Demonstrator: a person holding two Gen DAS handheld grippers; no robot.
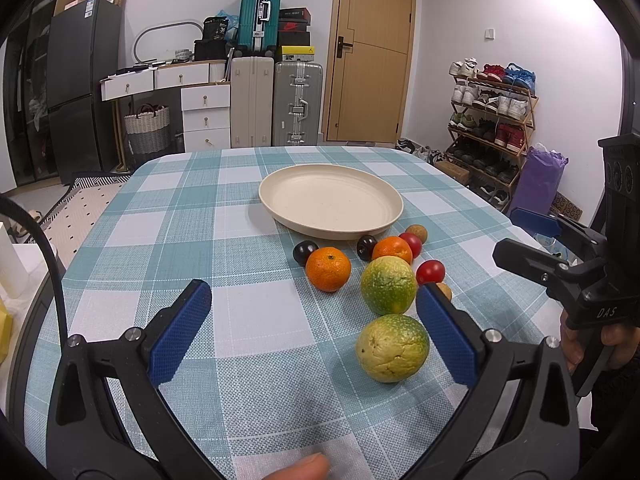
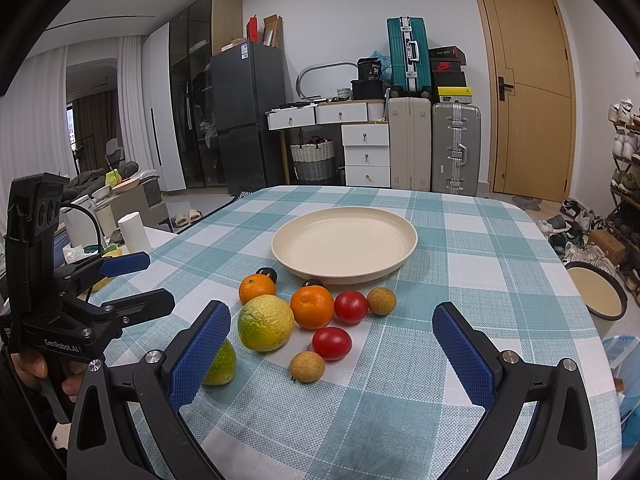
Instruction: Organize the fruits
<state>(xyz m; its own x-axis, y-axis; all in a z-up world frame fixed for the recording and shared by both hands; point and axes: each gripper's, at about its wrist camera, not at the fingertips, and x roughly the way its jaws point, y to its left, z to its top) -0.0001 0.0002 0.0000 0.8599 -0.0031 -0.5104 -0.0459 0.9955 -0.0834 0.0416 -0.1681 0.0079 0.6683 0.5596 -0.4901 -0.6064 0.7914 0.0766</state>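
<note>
An empty cream plate (image 1: 330, 200) (image 2: 344, 240) sits mid-table on the checked cloth. In front of it lie two yellow-green fruits (image 1: 392, 348) (image 1: 388, 286), two oranges (image 1: 328, 269) (image 1: 392, 249), two red tomatoes (image 2: 351, 307) (image 2: 332, 343), two brown longans (image 2: 381, 301) (image 2: 307, 367) and two dark plums (image 1: 305, 252) (image 1: 366, 247). My left gripper (image 1: 314, 320) is open and holds nothing; the nearest yellow-green fruit lies just inside its right finger. My right gripper (image 2: 332, 336) is open over the tomatoes and holds nothing. Its left finger hides part of one yellow-green fruit (image 2: 220, 364).
The table's right edge drops off beside a cream bowl (image 2: 596, 292) and a shoe rack (image 1: 492, 120). A white cylinder (image 2: 134, 232) stands off the left edge. Each gripper shows in the other's view, held by a hand (image 1: 580, 344). A fingertip (image 1: 300, 468) shows at the bottom edge.
</note>
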